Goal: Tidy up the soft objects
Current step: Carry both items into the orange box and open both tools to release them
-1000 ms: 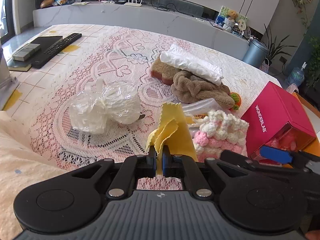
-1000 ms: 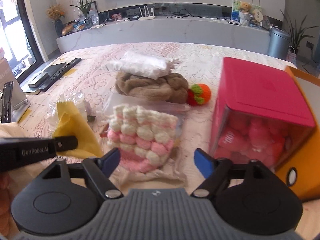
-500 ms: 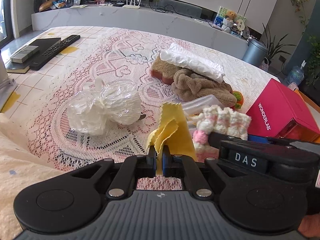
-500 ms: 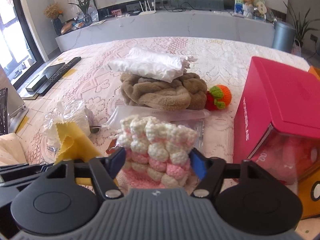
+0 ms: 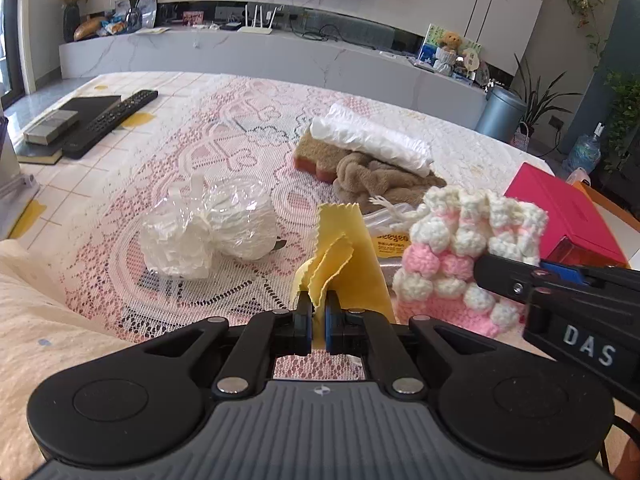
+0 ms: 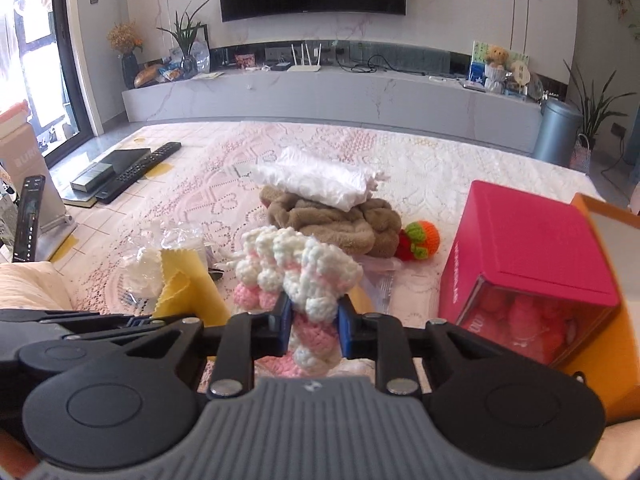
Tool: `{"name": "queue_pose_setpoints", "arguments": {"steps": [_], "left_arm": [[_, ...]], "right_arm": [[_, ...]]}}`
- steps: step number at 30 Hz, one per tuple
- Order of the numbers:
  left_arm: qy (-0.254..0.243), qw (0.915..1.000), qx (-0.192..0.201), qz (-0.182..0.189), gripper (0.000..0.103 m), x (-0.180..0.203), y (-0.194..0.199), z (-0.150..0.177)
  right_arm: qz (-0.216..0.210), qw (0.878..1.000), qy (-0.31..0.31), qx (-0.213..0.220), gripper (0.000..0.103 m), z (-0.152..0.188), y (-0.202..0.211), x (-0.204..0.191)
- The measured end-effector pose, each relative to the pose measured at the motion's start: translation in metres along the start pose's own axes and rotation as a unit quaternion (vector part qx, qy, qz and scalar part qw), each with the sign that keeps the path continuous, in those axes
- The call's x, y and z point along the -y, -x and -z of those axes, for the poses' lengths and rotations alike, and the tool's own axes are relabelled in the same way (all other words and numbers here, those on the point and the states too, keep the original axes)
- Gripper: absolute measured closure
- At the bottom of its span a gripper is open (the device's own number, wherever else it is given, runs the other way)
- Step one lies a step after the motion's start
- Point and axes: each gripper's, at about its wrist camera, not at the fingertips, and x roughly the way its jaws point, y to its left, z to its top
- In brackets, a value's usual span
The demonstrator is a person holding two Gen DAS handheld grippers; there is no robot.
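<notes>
My left gripper is shut on a yellow cloth, which stands up from between its pads over the lace tablecloth. The right gripper has its jaws closing on a pink and white crocheted pouch; the blue pads press into it and it hangs lifted off the table. In the left wrist view the pouch is to the right of the cloth, with the right gripper's finger on it. The yellow cloth shows at the lower left of the right wrist view.
A brown plush towel with a white packet on top lies mid-table, beside a crocheted orange and red toy. A crumpled clear bag lies left. A magenta box stands right. Remotes lie far left.
The right gripper's jaws closed from wide apart onto the crocheted pouch and lifted it off the table. The left gripper kept still with the yellow cloth.
</notes>
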Motion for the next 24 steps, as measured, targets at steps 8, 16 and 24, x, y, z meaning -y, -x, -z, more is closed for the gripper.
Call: {"name": "queue_pose_setpoints", "arguments": {"steps": [8, 16, 24], "left_arm": [[-0.007, 0.9994, 0.031, 0.013, 0.097, 0.012, 0.032, -0.008], [-0.034, 0.9964, 0.062, 0.047, 0.097, 0.044, 0.065, -0.019], [-0.094, 0.9852, 0.081, 0.118, 0.097, 0.102, 0.081, -0.037]], "right_arm": [[0.017, 0.999, -0.024, 0.033, 0.081, 0.001, 0.048, 0.022], [0.047, 0.994, -0.051, 0.080, 0.081, -0.004, 0.100, 0.060], [0.089, 0.989, -0.060, 0.105, 0.081, -0.018, 0.146, 0.116]]}}
